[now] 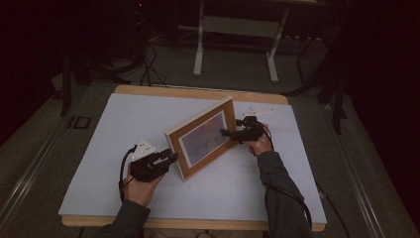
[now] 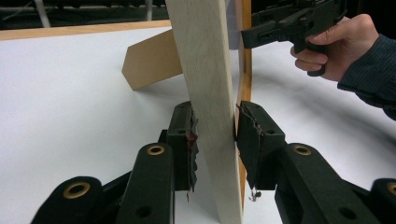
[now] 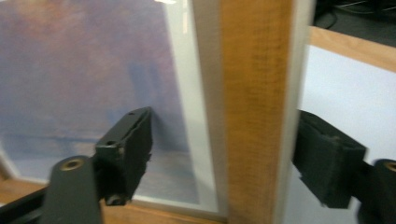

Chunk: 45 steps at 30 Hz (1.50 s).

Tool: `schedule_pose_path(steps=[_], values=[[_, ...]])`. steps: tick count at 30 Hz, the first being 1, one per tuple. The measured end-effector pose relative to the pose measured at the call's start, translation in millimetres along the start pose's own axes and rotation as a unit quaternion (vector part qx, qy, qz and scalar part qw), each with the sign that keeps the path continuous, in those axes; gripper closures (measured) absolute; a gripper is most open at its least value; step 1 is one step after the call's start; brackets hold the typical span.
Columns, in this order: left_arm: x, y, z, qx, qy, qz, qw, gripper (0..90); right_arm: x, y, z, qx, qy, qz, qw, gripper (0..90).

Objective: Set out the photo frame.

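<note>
Picture frame [image 1: 203, 138] stands upright near the middle of the white surface [image 1: 99, 173], set on a diagonal: one end near-left, the other far-right. Wooden border, glazed front faces the near-right side; the print behind the glass is a hazy blue-purple. In the left gripper view a brown stand leg [image 2: 152, 58] slants from the back of the frame down to the surface.

Left gripper [image 1: 171, 157] sits at the frame's near-left end, held in the person's left hand [image 1: 141, 191]. Its fingers [image 2: 184, 140] straddle the pale end edge of the frame, one pad on the back side, the other on the front side. Both pads touch the wood, so the fingers are gripping the frame by that end.

Right gripper [image 1: 227, 132] is at the frame's far-right end, in the right hand [image 1: 260, 145], level and pointing left across the glass. In the right gripper view its fingers [image 3: 126, 154] stand apart around the frame's wooden border: one lies in front of the glass with a gap to the wood, the other sits just beside the outer edge, behind the border. Neither pad visibly presses on the frame; fingers open with the border between them.

The surface has a wooden rim [image 1: 198, 92] along its far edge. On the floor beyond it stand the white legs of a stand [image 1: 199, 54] and dark cables [image 1: 148, 69].
</note>
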<state>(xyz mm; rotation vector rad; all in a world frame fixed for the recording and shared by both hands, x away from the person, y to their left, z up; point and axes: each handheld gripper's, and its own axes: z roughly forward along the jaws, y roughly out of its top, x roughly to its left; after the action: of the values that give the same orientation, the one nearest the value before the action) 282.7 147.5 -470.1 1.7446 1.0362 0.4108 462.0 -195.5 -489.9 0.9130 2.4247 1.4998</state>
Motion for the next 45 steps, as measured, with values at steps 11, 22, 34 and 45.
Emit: schedule_pose_path(steps=[11,22,34,45], values=[[11.1,4.6,2.6,0.009,-0.002,-0.002,1.0000,69.9,5.5,-5.4,-7.1,0.005,-0.012,-0.015,0.9998,29.0],[18.8,7.2,4.1,0.015,-0.013,0.000,0.9998,70.2,7.8,-1.9,1.1,0.034,-0.009,-0.024,0.9991,23.3],[36.0,13.3,8.9,0.020,-0.014,-0.010,0.9996,70.9,3.4,-11.9,-12.6,0.016,-0.002,-0.009,0.9998,42.4],[46.0,17.1,14.4,0.021,-0.015,-0.012,0.9996,71.7,0.3,-20.8,-23.2,0.002,0.008,0.008,0.9999,52.6]])
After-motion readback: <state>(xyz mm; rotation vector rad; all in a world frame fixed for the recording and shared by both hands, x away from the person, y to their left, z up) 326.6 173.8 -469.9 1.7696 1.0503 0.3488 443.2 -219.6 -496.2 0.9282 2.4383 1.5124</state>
